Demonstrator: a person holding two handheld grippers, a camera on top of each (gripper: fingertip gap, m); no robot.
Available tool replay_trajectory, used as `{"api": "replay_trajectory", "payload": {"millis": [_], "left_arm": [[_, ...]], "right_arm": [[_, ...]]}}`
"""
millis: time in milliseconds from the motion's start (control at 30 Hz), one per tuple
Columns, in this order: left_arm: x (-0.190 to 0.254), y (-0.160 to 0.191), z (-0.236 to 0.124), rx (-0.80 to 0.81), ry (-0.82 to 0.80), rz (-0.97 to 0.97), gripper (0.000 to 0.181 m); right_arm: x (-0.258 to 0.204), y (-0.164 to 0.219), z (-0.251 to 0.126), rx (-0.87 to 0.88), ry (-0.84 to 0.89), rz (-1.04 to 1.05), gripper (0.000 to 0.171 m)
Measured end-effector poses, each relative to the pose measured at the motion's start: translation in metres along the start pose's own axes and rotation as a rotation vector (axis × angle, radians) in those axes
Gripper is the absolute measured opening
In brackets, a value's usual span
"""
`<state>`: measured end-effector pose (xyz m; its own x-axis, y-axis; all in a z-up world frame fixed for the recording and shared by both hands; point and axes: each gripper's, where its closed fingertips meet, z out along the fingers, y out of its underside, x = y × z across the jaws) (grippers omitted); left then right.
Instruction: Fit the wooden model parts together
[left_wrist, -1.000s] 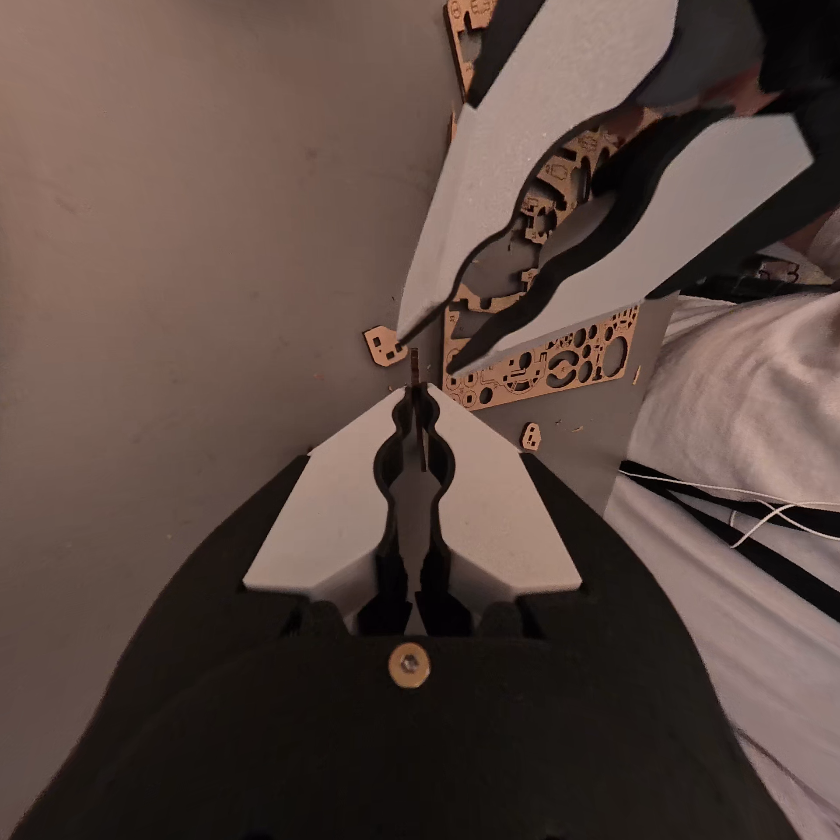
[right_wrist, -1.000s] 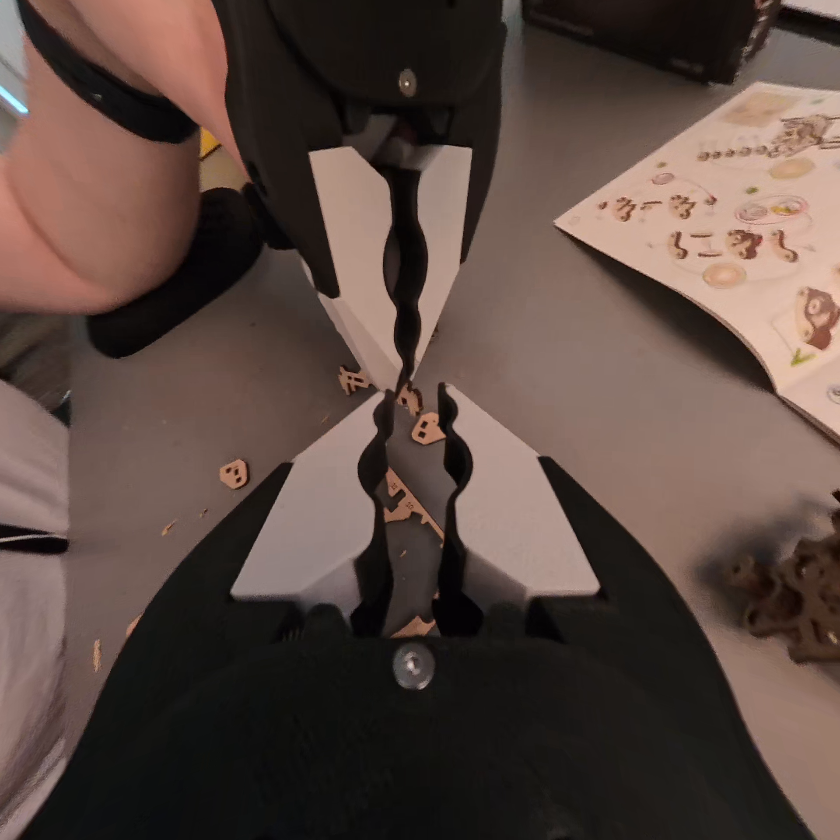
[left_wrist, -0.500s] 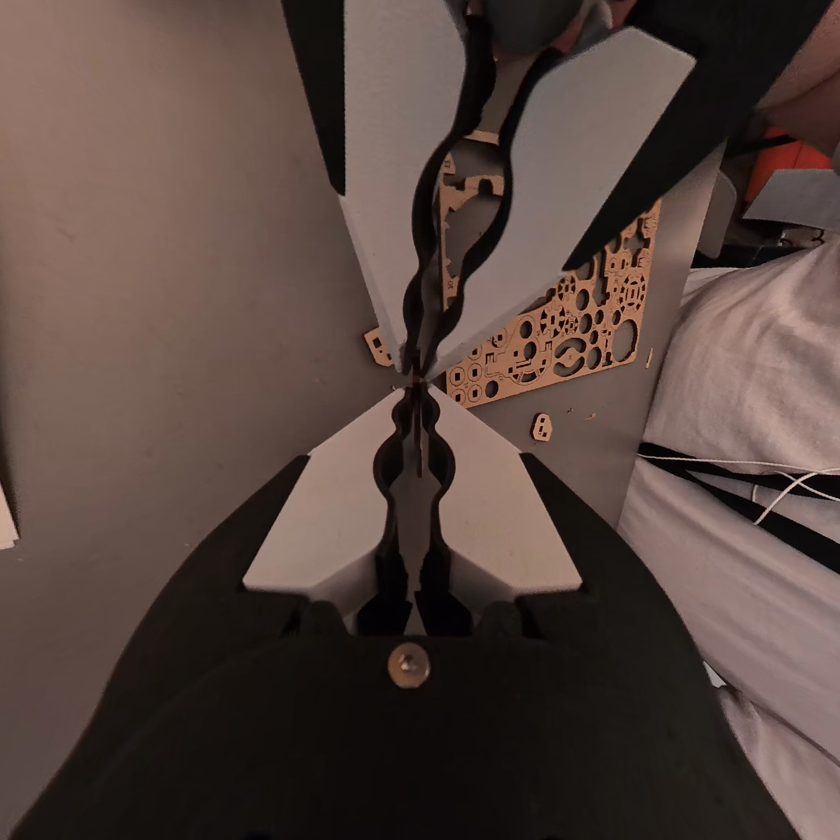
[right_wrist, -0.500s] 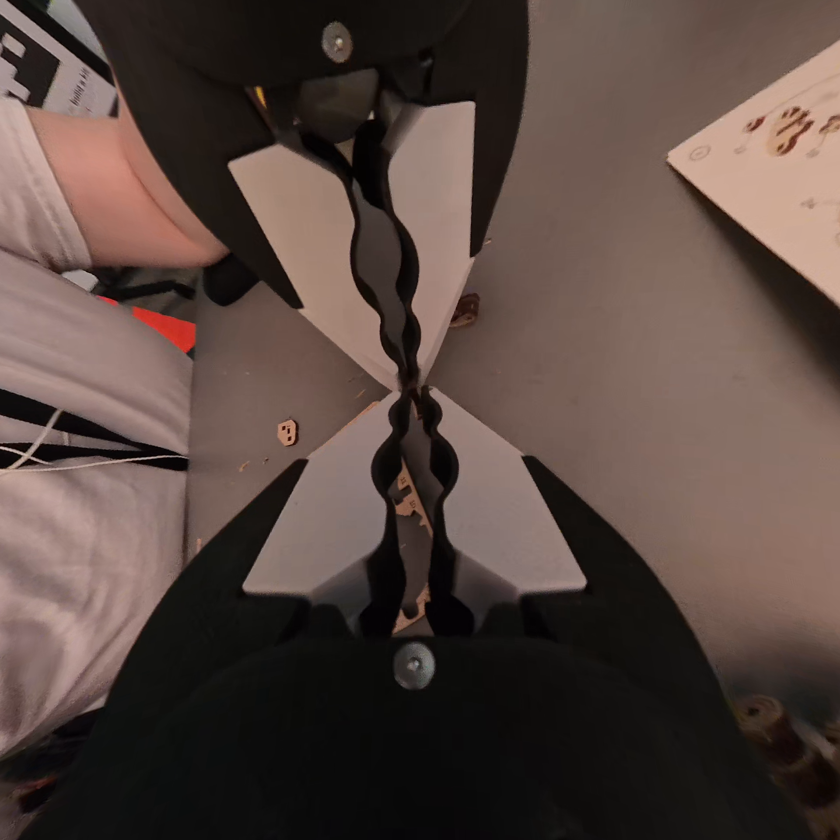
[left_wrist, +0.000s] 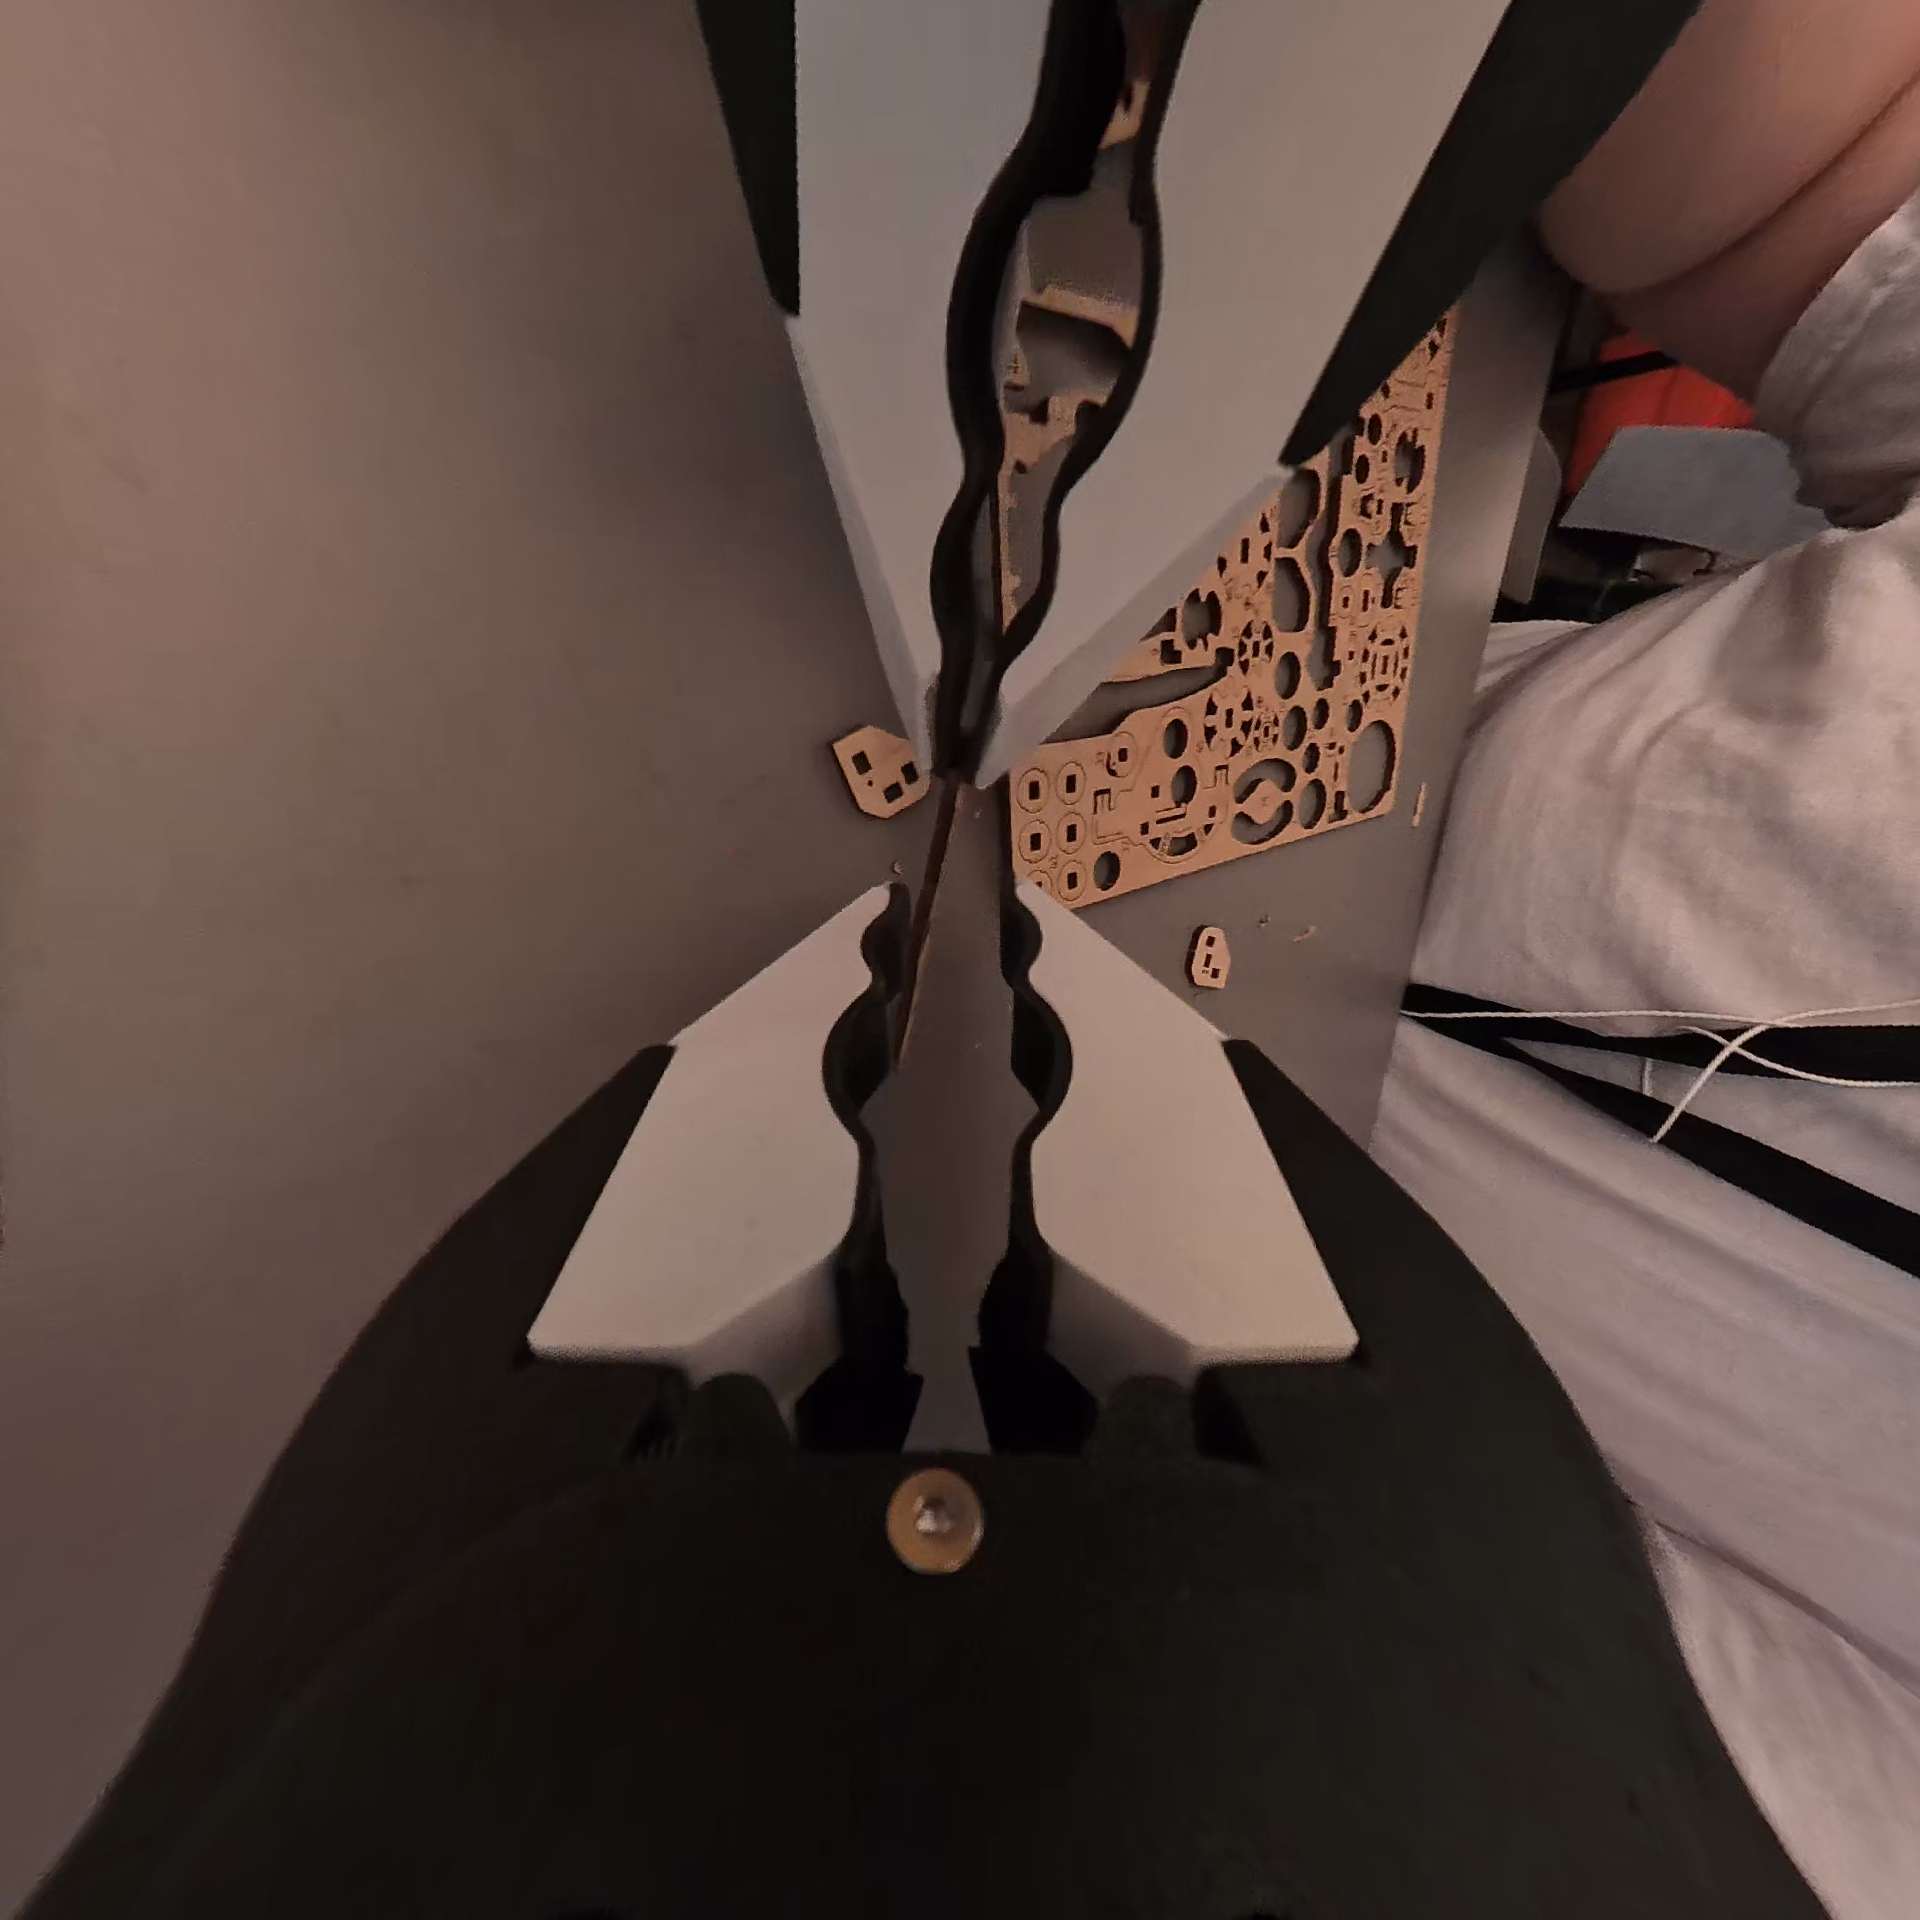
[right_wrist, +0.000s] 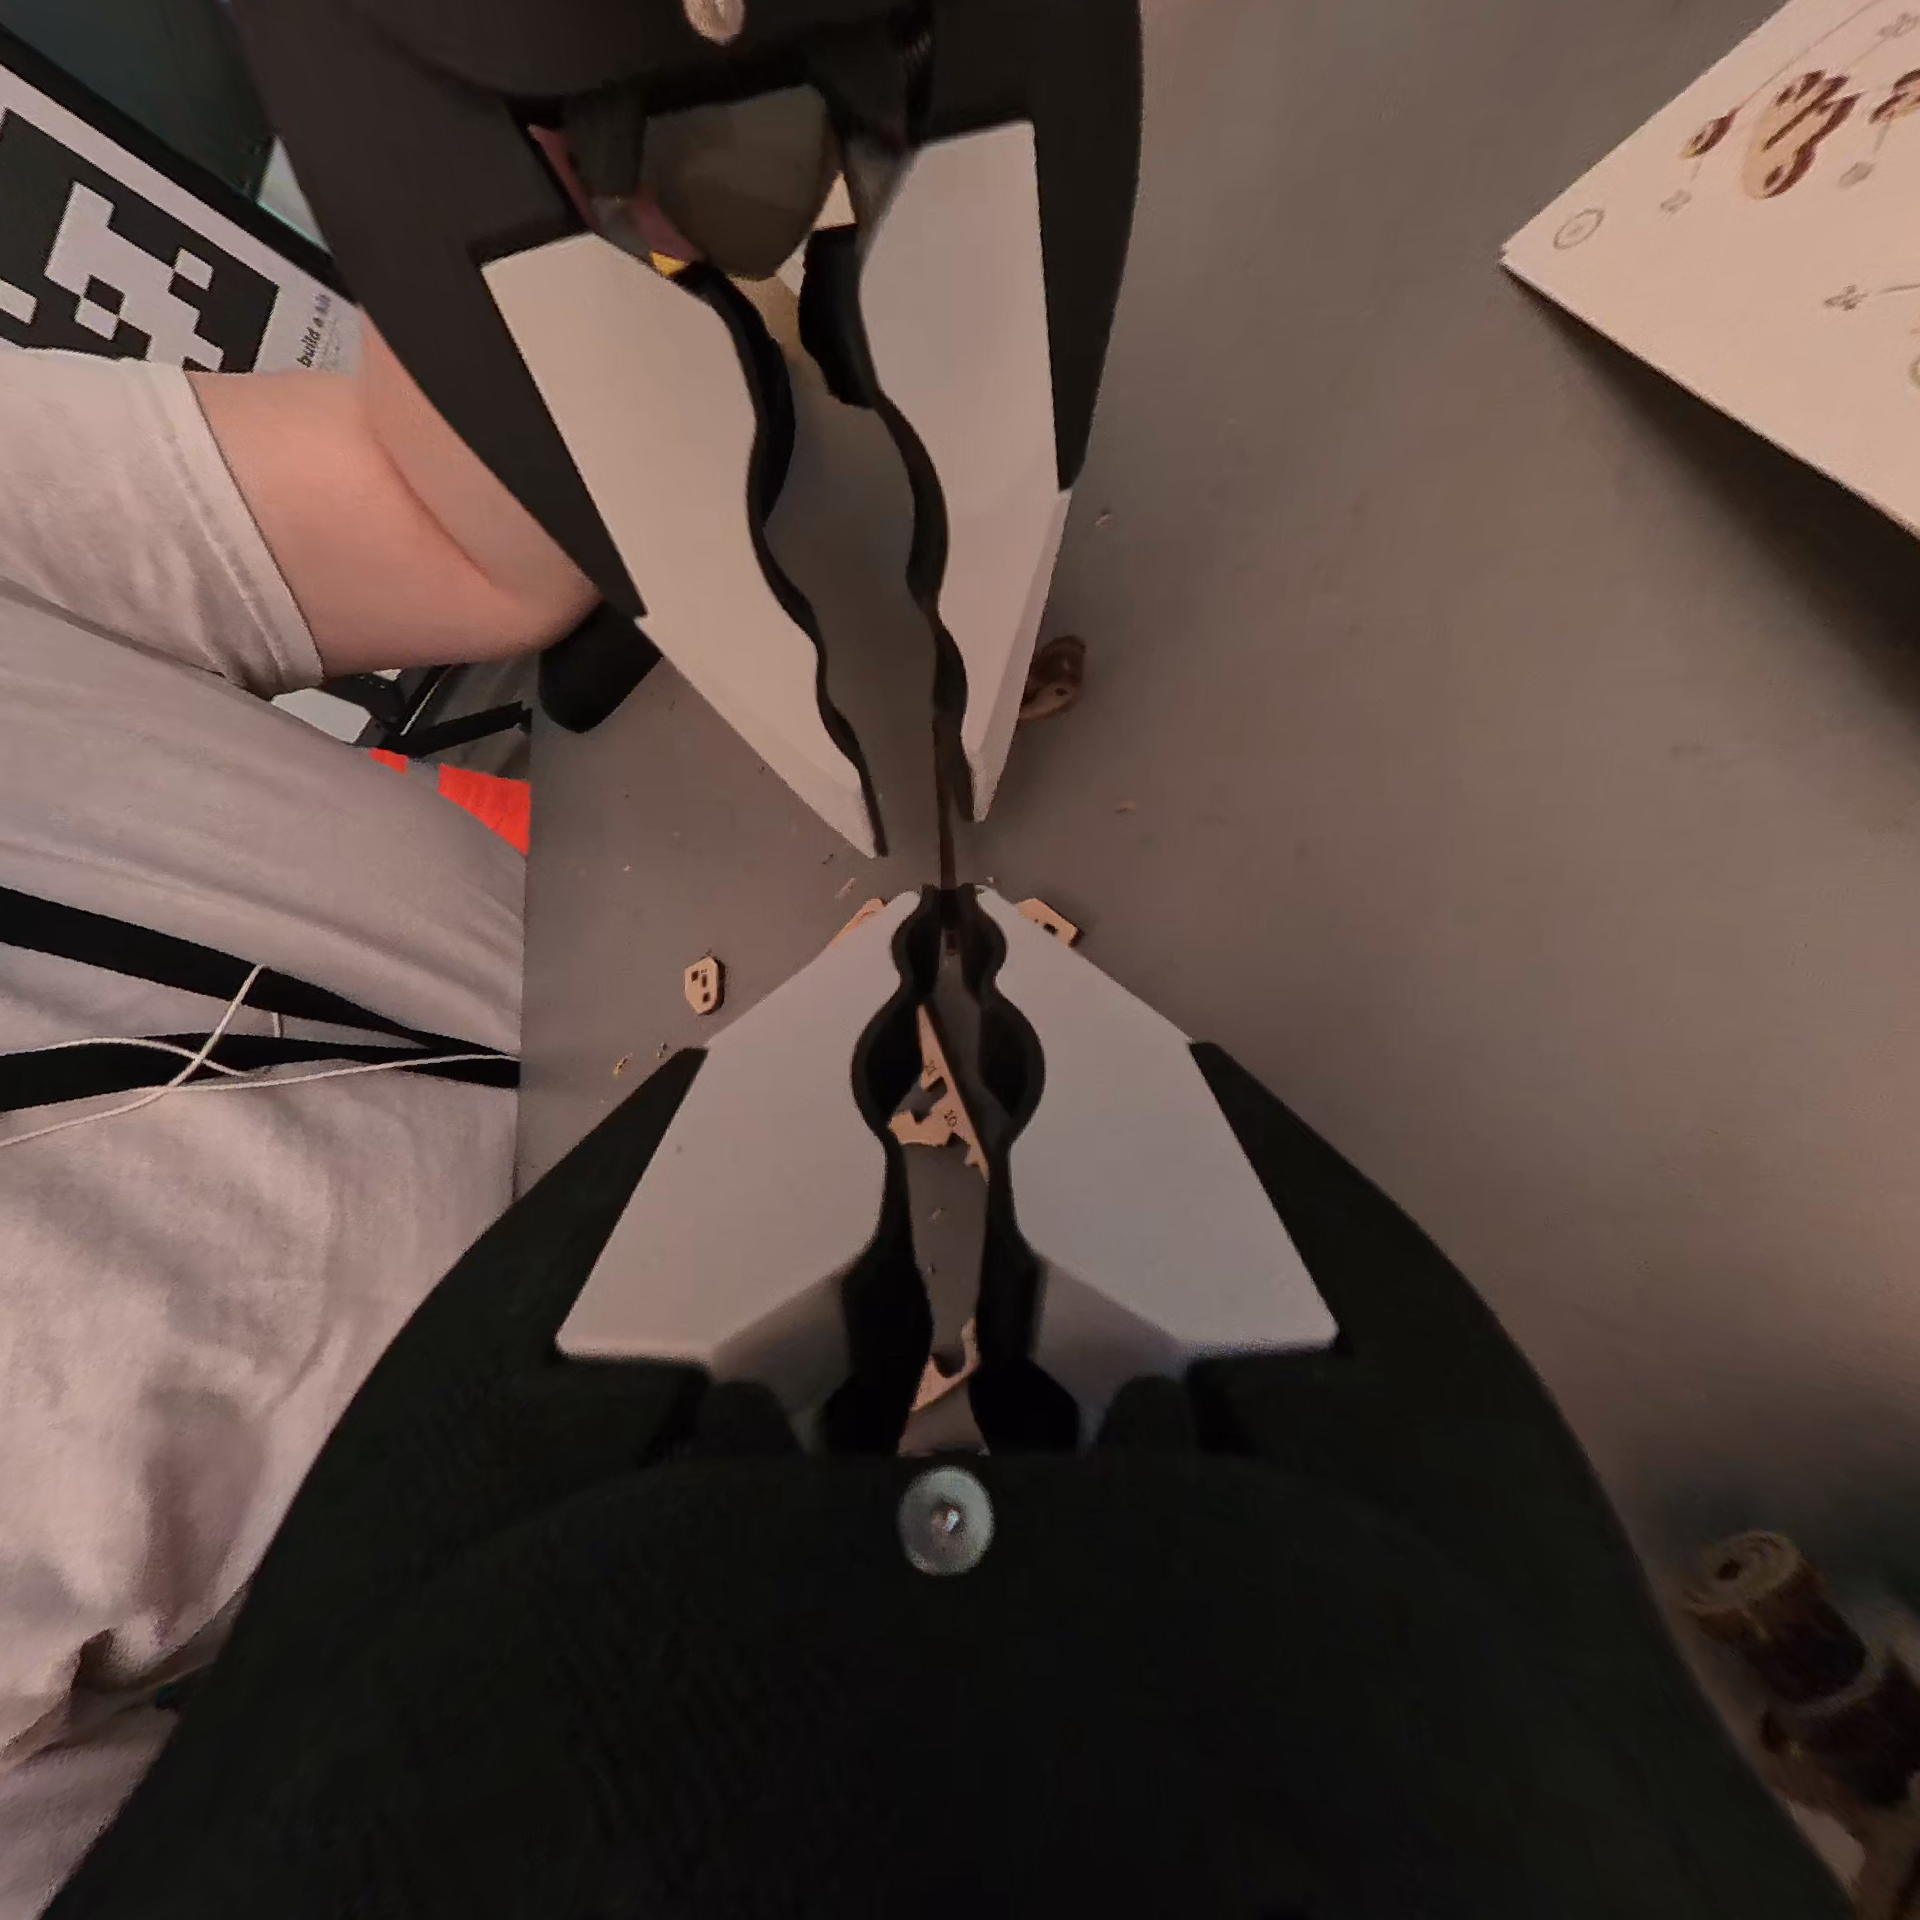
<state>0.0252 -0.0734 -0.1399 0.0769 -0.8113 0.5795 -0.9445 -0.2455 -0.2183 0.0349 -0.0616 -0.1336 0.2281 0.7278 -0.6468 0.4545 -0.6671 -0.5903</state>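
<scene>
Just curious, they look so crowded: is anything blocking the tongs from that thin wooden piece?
Nothing visible. The right tongs pinch the thin wooden piece; the left tongs stand open around its other end.

My left gripper (left_wrist: 951, 904) and right gripper (right_wrist: 948, 896) both show pale grey-white fingers edged with wavy black pads, set in matte black bodies. The thin wooden part (left_wrist: 928, 914) between them looks dark brown, seen edge-on. The table (left_wrist: 364, 623) is plain grey, flecked with tan crumbs near its edge. On it I see a light tan laser-cut sheet (left_wrist: 1226, 790) patterned with round and gear-shaped holes, and a small tan cut-out piece (left_wrist: 878, 771) with dark square holes. The instruction sheet (right_wrist: 1745, 260) is cream with brown drawings. The person's shirt (right_wrist: 208, 1299) is white (crossed by black straps).
</scene>
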Motion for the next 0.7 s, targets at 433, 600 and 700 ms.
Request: {"api": "replay_trajectory", "payload": {"millis": [433, 600, 700], "left_arm": [[0.012, -0.005, -0.013, 0.099, 0.246, -0.112, 0.0], [0.031, 0.0, -0.024, 0.113, 0.389, -0.098, 0.0], [0.041, 0.0, -0.033, 0.139, 0.476, -0.083, 0.0]], "right_arm": [[-0.014, -0.021, -0.031, 0.118, 0.33, -0.717, 0.031], [-0.019, -0.017, -0.02, 0.038, 0.523, -1.043, 0.036], [-0.03, -0.028, -0.02, 0.079, 0.675, -1.247, 0.032]]}}
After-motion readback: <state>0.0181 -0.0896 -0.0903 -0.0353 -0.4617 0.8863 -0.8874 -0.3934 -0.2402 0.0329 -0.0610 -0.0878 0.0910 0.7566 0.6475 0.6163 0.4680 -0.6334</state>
